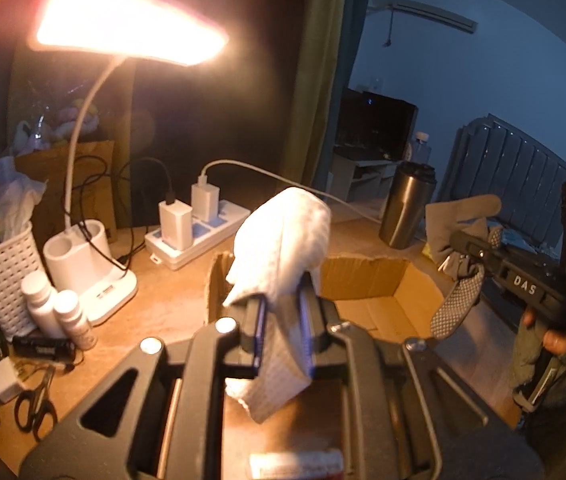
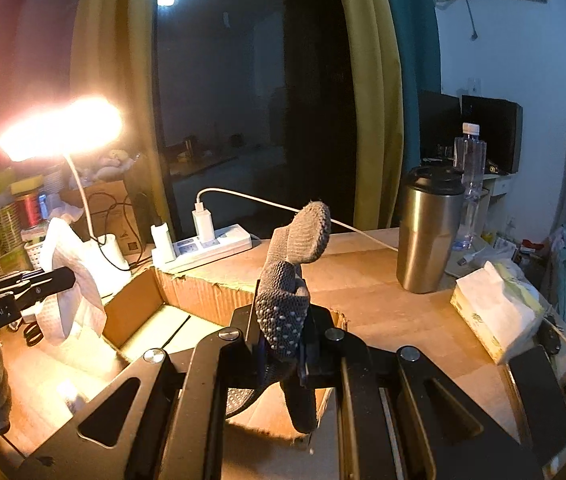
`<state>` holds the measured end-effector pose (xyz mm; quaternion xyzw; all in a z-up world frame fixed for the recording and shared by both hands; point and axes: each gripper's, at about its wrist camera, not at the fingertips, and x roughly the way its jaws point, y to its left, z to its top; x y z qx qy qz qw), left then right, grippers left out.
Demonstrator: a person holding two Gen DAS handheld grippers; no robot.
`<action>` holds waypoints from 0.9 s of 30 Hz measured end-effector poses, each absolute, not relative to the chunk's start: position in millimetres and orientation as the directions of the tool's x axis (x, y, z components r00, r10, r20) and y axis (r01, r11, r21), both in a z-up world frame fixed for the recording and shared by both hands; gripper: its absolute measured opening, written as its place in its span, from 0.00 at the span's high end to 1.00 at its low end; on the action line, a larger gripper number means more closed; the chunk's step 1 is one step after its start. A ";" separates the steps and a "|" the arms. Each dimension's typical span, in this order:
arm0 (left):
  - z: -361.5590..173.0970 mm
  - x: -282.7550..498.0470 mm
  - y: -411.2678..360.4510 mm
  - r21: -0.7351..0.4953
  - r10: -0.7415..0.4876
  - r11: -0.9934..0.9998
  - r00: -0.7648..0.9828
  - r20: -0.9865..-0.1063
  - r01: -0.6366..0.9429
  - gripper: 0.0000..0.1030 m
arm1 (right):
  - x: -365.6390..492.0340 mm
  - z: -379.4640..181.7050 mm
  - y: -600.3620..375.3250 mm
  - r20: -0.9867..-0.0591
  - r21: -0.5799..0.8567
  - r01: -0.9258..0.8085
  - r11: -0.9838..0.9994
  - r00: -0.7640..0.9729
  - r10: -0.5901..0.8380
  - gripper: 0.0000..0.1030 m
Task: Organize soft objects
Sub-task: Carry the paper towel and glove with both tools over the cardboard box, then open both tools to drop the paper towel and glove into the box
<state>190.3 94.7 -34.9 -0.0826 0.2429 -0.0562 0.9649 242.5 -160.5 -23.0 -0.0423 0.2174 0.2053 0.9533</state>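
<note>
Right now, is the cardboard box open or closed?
Open. The cardboard box shows its bare inner floor and walls, top flaps out of the way. The white cloth and grey sock are held above, not inside.

Box floor [image 1: 375,312] behind white cloth [image 1: 279,248]

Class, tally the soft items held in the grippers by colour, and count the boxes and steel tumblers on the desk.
White cloth: 1
Grey sock: 1
Cardboard box: 1
Steel tumbler: 1
Total: 4
</note>
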 end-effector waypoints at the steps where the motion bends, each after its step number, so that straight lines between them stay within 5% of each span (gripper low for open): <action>1: -36.1 195.1 94.0 -0.185 -0.150 0.980 0.873 -0.463 0.070 0.86 | 245.6 -24.1 -160.2 -0.435 0.012 -0.408 0.913 0.820 0.372 0.88; 20: -90.6 246.2 87.8 -0.178 -0.143 0.984 0.747 -0.650 0.033 0.84 | 288.5 -91.0 -147.5 -0.664 0.021 -0.446 0.895 0.663 0.346 0.87; 27: -95.2 233.0 71.2 -0.162 -0.179 0.982 0.712 -0.678 0.093 0.83 | 296.0 -93.9 -149.1 -0.675 0.010 -0.462 0.887 0.651 0.347 0.88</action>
